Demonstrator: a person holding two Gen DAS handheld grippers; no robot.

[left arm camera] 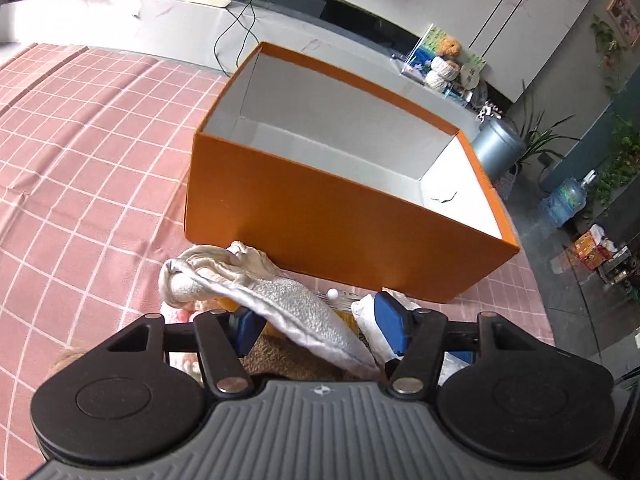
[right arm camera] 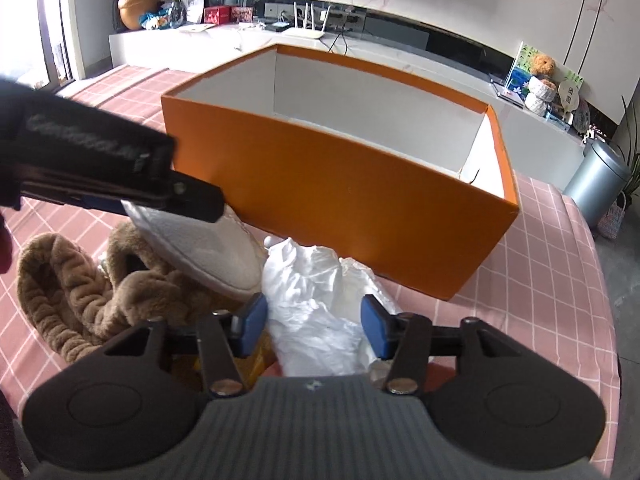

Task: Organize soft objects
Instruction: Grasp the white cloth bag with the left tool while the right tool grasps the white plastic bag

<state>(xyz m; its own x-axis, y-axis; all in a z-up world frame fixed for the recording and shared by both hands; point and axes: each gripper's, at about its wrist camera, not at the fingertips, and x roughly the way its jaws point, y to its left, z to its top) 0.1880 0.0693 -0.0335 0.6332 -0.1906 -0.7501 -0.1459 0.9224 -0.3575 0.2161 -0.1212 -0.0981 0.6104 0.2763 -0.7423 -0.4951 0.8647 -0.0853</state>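
An open orange box (left arm camera: 320, 208) with a white, bare inside stands on the pink checked cloth; it also shows in the right wrist view (right arm camera: 340, 208). In front of it lies a pile of soft things. My left gripper (left arm camera: 320, 326) is open, its blue pads on either side of a cream and white slipper (left arm camera: 288, 300) that lies between them. My right gripper (right arm camera: 314, 328) is open around a crumpled white cloth (right arm camera: 316, 292). A brown fluffy plush (right arm camera: 92, 292) lies to the left. The left gripper's arm (right arm camera: 120, 176) crosses over the cream slipper (right arm camera: 208, 252).
The pink checked cloth (left arm camera: 80, 160) covers the table. Behind it runs a white TV cabinet (right arm camera: 240, 40) with a router, boxes and plush toys. A grey bin (right arm camera: 600, 184) and plants stand on the floor to the right, past the table's edge.
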